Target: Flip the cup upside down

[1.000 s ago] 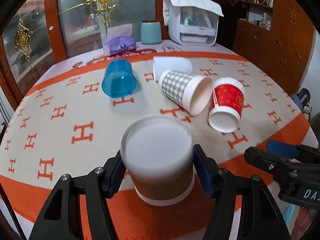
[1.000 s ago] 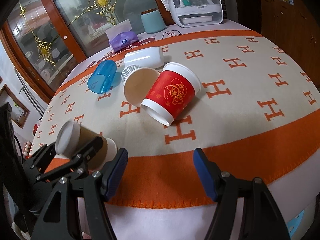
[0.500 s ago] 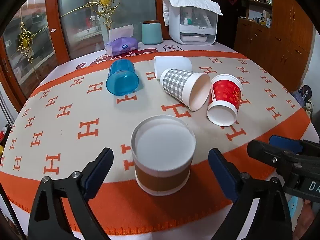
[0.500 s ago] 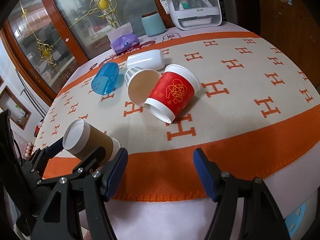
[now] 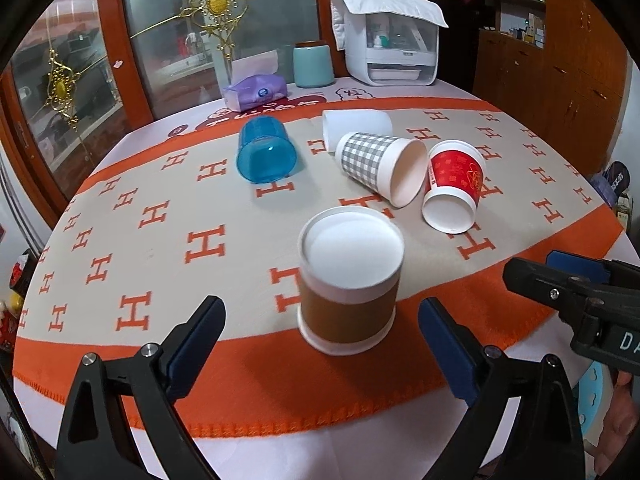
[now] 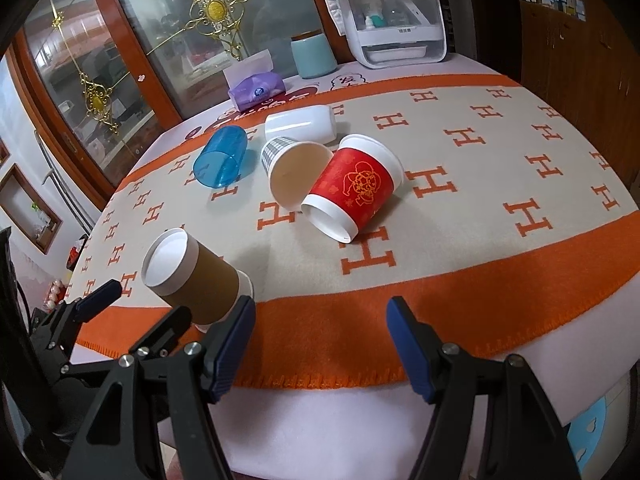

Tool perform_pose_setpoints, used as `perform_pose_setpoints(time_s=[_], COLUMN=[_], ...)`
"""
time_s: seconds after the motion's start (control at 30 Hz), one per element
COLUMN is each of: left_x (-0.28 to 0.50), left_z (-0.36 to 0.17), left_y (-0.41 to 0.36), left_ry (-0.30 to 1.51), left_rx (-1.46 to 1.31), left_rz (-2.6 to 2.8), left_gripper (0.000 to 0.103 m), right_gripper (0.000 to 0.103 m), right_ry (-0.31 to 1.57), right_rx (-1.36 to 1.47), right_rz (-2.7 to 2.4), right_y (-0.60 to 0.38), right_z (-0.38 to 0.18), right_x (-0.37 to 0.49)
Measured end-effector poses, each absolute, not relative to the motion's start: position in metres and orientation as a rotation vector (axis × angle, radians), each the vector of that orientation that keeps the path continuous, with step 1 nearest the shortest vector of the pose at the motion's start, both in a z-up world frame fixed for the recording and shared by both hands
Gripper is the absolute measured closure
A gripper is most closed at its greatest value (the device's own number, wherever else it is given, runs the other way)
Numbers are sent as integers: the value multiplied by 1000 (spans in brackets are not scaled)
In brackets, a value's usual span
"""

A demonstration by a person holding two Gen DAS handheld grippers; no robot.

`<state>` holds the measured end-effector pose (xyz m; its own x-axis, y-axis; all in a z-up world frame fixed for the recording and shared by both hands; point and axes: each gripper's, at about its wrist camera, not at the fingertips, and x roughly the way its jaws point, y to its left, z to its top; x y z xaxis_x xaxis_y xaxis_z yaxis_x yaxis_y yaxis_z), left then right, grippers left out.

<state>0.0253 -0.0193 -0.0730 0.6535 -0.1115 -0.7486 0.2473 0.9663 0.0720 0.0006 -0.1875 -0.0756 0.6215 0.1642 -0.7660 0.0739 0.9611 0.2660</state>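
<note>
A brown paper cup (image 5: 349, 280) stands upside down on the orange border of the tablecloth, its white base up. My left gripper (image 5: 320, 344) is open, its blue pads on either side of the cup and drawn back from it, touching nothing. The cup also shows in the right wrist view (image 6: 192, 272) at the left. My right gripper (image 6: 320, 344) is open and empty over the table's near edge, to the right of the cup.
A red cup (image 5: 454, 188), a grey checked cup (image 5: 380, 166), a white cup (image 5: 356, 126) and a blue plastic cup (image 5: 266, 152) lie on their sides mid-table. A tissue pack (image 5: 256, 94), a teal canister (image 5: 313, 65) and a white appliance (image 5: 390, 46) stand at the back.
My left gripper opened, let go of the brown cup and drew back. The cup stays upside down on the cloth. The right gripper barely moved.
</note>
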Motion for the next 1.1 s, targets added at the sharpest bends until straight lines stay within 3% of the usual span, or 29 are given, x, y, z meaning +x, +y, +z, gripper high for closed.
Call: perform_pose_setpoints(time_s=[0.33, 1.1], left_x=[18, 9], left_z=[-45, 42], left_y=[-3, 9], left_ry=[832, 750], left_rx=[145, 41], left_rz=[-152, -17], left_gripper=[2, 1], right_gripper=[35, 35], right_ry=[844, 659], right_rx=[203, 161], right_rz=[68, 157], right_y=[-175, -162], right_z=[-54, 39], right_x=[-4, -18])
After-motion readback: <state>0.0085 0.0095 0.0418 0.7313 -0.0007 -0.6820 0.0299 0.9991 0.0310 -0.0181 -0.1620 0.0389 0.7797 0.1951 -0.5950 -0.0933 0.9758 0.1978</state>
